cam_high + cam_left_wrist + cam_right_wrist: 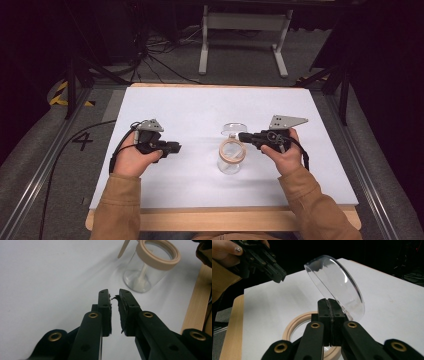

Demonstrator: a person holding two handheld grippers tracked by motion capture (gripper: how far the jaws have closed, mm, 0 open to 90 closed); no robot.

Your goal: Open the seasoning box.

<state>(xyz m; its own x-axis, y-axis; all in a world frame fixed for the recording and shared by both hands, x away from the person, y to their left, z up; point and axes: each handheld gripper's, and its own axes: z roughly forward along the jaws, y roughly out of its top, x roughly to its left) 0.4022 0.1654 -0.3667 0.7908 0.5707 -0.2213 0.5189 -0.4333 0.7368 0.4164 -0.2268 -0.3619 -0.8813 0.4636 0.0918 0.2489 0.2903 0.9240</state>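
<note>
Right gripper (pixel 329 302): jaws pressed together on the rim of the clear lid (pixel 337 287), which is tilted up above the jar (pixel 231 157), probably to free the opening;
Left gripper (pixel 114 296): jaws slightly apart, holding nothing, waiting beside the jar;
Jar: upright near the middle of the table (pixel 200 107)

The tabletop (pixel 200 107) was a pale wooden board covered almost wholly by a white sheet (pixel 165 180), with bare wood showing as a strip along the near edge and a thin line at the far edge. One thing stood directly on the sheet: a clear glass jar (pixel 230 161) with a tan ring around its mouth, upright, right of the sheet's middle and nearer the near edge than the far one. The sheet around the jar was bare and smooth on all sides.
</note>
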